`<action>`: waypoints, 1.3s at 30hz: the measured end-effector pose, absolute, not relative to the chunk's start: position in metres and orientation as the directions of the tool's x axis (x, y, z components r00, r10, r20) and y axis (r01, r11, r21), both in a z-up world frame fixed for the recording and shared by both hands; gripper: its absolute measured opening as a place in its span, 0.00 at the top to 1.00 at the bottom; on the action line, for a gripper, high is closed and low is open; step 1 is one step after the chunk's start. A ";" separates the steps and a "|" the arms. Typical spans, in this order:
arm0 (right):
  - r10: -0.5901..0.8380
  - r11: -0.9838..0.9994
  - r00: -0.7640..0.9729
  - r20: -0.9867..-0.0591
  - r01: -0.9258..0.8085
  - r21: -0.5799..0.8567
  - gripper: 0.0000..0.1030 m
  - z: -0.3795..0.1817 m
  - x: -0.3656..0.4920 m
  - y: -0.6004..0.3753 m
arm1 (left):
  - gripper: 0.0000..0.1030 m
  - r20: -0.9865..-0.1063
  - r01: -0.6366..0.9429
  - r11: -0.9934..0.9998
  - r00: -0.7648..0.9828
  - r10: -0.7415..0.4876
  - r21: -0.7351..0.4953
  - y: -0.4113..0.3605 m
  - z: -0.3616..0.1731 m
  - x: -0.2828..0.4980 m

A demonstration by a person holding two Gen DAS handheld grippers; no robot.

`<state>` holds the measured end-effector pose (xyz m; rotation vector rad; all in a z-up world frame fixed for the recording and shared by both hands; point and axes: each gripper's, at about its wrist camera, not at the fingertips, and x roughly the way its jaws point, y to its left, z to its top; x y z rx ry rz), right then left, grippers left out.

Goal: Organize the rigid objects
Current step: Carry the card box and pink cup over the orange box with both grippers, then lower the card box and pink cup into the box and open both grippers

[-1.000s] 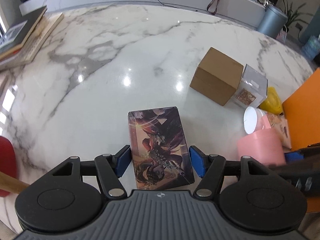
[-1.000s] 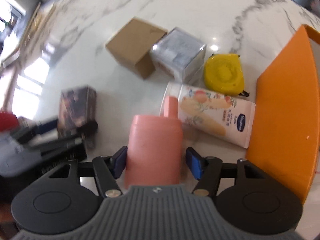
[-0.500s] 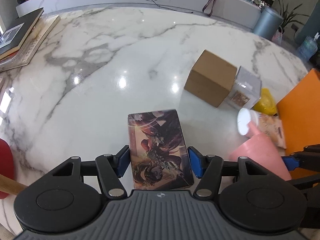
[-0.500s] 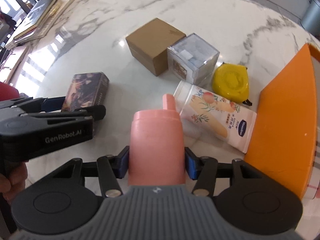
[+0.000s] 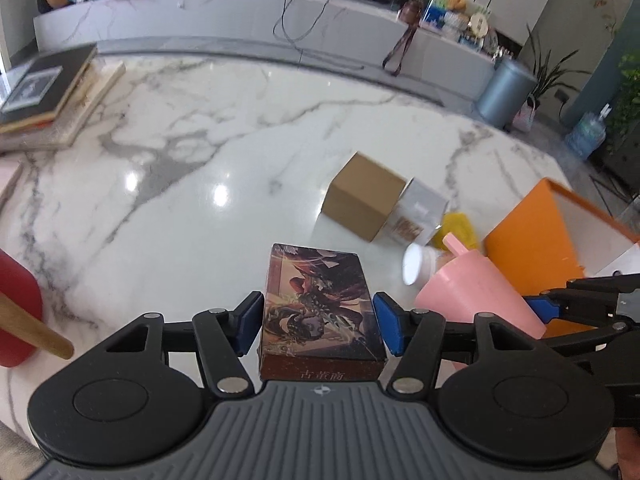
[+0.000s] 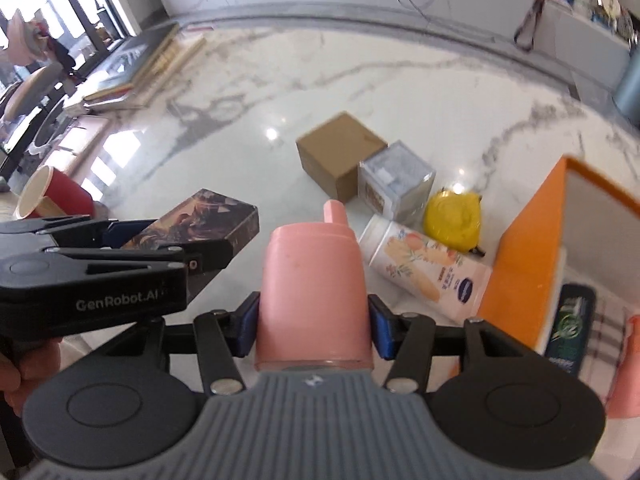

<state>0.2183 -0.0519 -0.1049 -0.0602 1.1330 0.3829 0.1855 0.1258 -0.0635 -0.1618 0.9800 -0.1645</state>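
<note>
Pink cup [image 6: 314, 292] clamped, orange box [image 6: 532, 264] beside

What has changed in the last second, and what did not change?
The right tool closed on the pink cup and raised it. The left tool raised the illustrated box, clear of the marble table in the right wrist view. The brown box, clear cube, yellow case and printed bottle stayed in place.
</note>
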 end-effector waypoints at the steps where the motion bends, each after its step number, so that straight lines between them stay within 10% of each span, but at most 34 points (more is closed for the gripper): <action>1: 0.272 0.930 0.381 -0.884 -0.340 0.140 0.46 -0.099 0.215 -0.053 | 0.34 -0.803 0.069 0.976 0.558 -0.211 -0.208 0.125 -0.057 0.182; 21: 0.271 0.961 0.629 -0.729 -0.217 0.170 0.46 -0.002 0.168 -0.166 | 0.34 -0.682 0.276 0.928 0.629 -0.372 -0.251 0.034 0.035 0.155; 39: 0.100 0.992 0.559 -0.823 0.006 0.124 0.46 -0.057 0.153 -0.299 | 0.34 -0.793 0.479 0.828 0.363 -0.489 -0.291 -0.104 -0.021 0.174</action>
